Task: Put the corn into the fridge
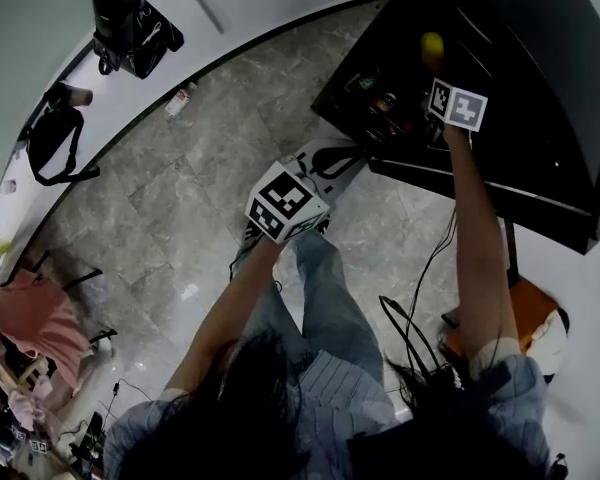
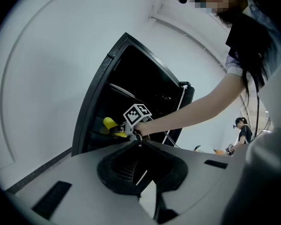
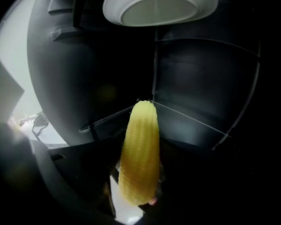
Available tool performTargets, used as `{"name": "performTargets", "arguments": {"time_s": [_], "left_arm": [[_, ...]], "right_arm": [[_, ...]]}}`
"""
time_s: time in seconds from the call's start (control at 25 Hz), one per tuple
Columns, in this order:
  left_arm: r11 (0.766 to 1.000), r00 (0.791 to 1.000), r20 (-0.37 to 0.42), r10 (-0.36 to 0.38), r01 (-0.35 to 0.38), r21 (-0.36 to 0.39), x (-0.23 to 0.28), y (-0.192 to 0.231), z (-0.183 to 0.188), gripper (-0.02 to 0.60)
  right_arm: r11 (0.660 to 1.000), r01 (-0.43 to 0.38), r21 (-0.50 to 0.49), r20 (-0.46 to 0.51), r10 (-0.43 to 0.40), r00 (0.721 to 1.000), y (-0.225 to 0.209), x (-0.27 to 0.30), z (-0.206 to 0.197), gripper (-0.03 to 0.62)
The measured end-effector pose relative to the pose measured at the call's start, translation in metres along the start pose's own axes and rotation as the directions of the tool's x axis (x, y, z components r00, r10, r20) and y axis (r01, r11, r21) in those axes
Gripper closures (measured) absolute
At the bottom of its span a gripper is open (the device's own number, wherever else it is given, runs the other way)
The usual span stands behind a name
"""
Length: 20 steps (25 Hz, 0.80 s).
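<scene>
A yellow corn cob [image 3: 139, 153] stands up out of my right gripper [image 3: 138, 191], which is shut on its lower end; the jaws themselves are dark and barely show. The cob is inside the black fridge [image 1: 525, 78], above a glass shelf [image 3: 192, 121]. From the head view the corn [image 1: 433, 45] sticks out beyond the right gripper [image 1: 438, 73] in the open fridge. The left gripper view shows the corn [image 2: 110, 124] at the fridge [image 2: 126, 78] opening. My left gripper [image 1: 330, 160] hangs in front of my legs, its jaws [image 2: 139, 144] together on nothing.
A white plate [image 3: 160, 3] sits on a higher fridge shelf. The fridge door [image 1: 380, 98] holds several small items. Black bags [image 1: 130, 28] lie by the wall, pink cloth [image 1: 35, 323] at left, an orange object [image 1: 525, 308] at right. Another person [image 2: 243, 131] stands far off.
</scene>
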<state>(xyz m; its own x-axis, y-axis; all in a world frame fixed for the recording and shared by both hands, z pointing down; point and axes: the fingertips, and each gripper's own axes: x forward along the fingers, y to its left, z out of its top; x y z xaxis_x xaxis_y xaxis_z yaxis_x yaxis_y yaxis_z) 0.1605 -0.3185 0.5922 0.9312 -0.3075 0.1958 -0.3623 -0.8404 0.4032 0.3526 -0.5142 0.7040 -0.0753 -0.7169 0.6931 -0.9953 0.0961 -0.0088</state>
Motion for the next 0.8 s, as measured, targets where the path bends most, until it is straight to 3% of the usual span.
{"name": "performTargets", "arguments": {"time_s": [0.36, 0.6, 0.8], "left_arm": [[1.000, 1.000, 0.008, 0.012, -0.012, -0.021, -0.020, 0.003, 0.007, 0.572], [1.000, 1.000, 0.007, -0.016, 0.016, -0.007, -0.029, -0.005, 0.016, 0.574], [0.999, 0.999, 0.006, -0.047, 0.047, 0.014, -0.037, -0.019, 0.029, 0.574]], "right_arm": [[1.000, -0.006, 0.028, 0.048, 0.005, 0.999, 0.006, -0.026, 0.005, 0.345], [0.999, 0.001, 0.033, 0.136, -0.005, 0.991, 0.020, -0.056, 0.023, 0.345], [0.996, -0.040, 0.085, 0.212, 0.021, 0.977, 0.038, -0.094, 0.032, 0.346]]}}
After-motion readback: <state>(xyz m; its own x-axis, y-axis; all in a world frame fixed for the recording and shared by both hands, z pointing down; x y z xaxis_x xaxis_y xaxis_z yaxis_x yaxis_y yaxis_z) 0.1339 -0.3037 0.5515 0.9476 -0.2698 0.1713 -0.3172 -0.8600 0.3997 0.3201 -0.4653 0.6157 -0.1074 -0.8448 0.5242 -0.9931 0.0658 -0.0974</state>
